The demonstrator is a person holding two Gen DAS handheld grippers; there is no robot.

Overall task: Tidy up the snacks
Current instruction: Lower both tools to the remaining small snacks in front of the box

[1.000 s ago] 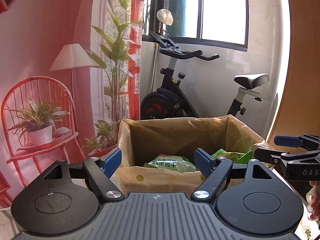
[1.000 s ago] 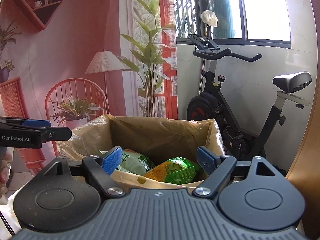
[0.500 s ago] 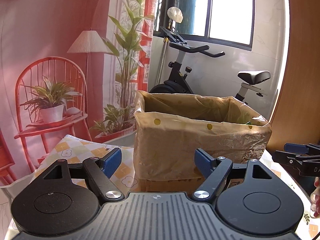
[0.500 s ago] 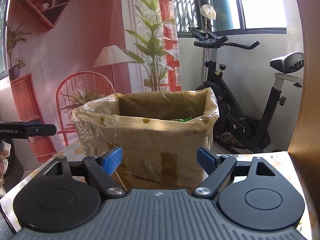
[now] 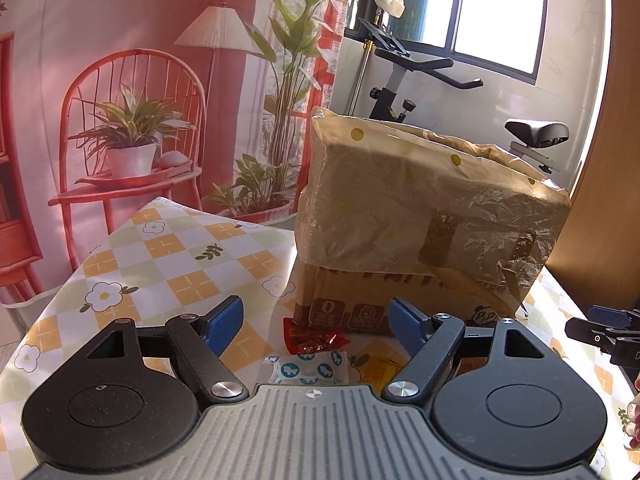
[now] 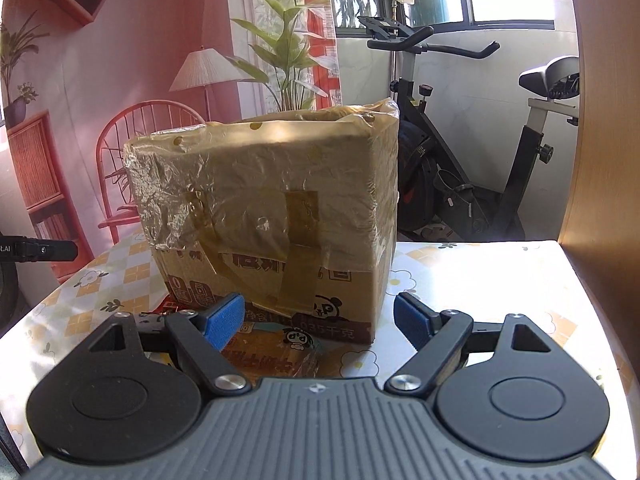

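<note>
Left wrist view: my left gripper and right gripper gape, empty; box, red packet mid-table.

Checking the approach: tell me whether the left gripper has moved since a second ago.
Yes. The left gripper has dropped: it looked into the cardboard box from above, now faces its side.

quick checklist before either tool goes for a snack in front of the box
1. Left tool open, nothing between fingers: ok.
2. Right tool open, empty: ok.
3. Red packet and white packet lie clear ahead of left tool: ok.
4. Brown panda packet ahead of right tool: ok, partly hidden.
5. Box top open: ok.
6. Room left inside box: cannot tell.
</note>
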